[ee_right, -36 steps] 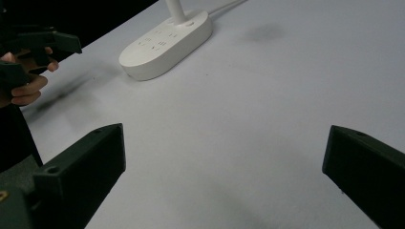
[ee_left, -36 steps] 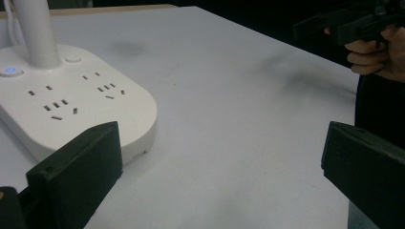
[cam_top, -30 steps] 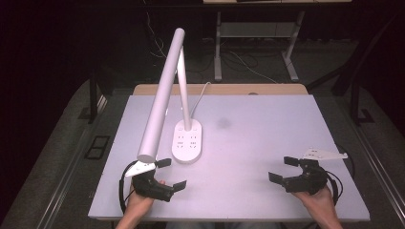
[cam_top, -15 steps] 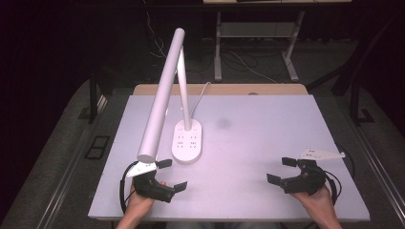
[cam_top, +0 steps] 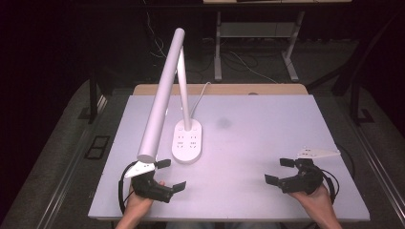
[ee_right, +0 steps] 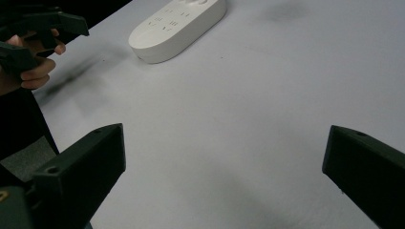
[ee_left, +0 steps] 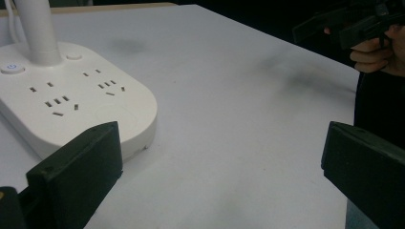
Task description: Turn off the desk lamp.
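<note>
Lamp [cam_top: 187, 143] base at centre-left of high view, on counter [cam_top: 267, 124]; head overhanging lower left. Left tool [cam_top: 170, 175] spread, empty, just below base; right tool [cam_top: 280, 171] spread, empty, lower right, well apart from lamp. Likely approach step; next move probably calls for left tool closing in on base or head.

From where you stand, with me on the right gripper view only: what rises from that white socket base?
Observer: A white post on the lamp base carries a long lamp head that slopes down toward the left gripper.
Operator: Is that gripper holding anything?
Observer: No. Its jaws are wide apart, with the near end of the base just beyond one jaw.
Operator: Any controls on the base?
Observer: A round power button sits beside the post.
</note>
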